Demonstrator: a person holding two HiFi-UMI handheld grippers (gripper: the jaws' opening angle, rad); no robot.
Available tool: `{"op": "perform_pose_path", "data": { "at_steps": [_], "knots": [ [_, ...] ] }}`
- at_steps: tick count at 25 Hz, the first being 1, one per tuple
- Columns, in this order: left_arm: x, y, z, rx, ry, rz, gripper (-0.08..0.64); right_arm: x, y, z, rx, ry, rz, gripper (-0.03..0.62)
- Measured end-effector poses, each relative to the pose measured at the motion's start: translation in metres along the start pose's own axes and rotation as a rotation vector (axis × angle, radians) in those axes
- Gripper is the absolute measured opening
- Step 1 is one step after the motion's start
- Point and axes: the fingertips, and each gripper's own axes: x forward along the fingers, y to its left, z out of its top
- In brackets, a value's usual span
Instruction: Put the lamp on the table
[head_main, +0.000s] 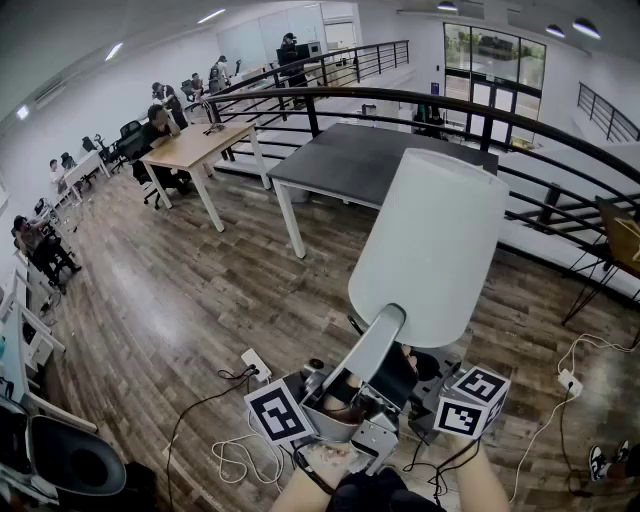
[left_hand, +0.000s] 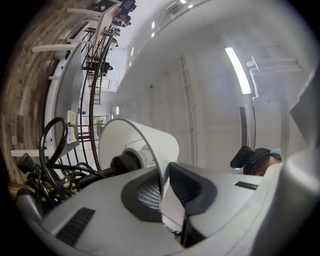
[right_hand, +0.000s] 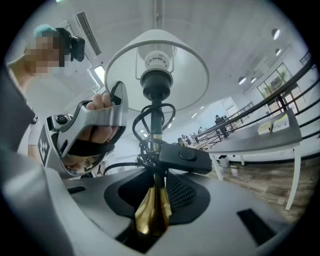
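Observation:
I hold the lamp up in the air over the wooden floor. Its white shade (head_main: 430, 245) fills the middle of the head view. My left gripper (head_main: 385, 328) is shut on the shade's lower rim; in the left gripper view the thin rim (left_hand: 161, 176) is pinched between the dark pads (left_hand: 186, 186). My right gripper (right_hand: 152, 202) is shut on the brass stem (right_hand: 151, 215) below the bulb socket (right_hand: 156, 80), with the black cord and switch (right_hand: 182, 160) bundled just above the jaws. The right gripper's marker cube (head_main: 472, 398) shows under the shade.
A dark grey table (head_main: 380, 160) stands ahead, beyond the shade. A light wooden table (head_main: 195, 145) with seated people is at the far left. A curved black railing (head_main: 560, 170) runs behind. Cables and a power strip (head_main: 255, 362) lie on the floor near my feet.

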Motion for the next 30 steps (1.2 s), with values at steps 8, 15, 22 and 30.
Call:
{"op": "perform_pose_path", "data": {
  "at_steps": [8,15,22,30],
  "knots": [
    [-0.003,0.004,0.004,-0.008,0.002,0.0,0.049,0.004,-0.002,-0.003,0.002,0.001,-0.006,0.123],
    [0.007,0.01,-0.002,-0.009,0.0,-0.002,0.048,-0.003,-0.011,0.001,-0.006,0.002,-0.011,0.124],
    [0.014,0.017,-0.007,0.009,-0.022,0.003,0.049,-0.007,-0.023,0.004,-0.004,0.014,0.017,0.124],
    [0.021,0.026,-0.013,0.028,-0.044,0.021,0.049,-0.013,-0.031,0.003,0.011,0.025,0.054,0.124]
  ]
}}
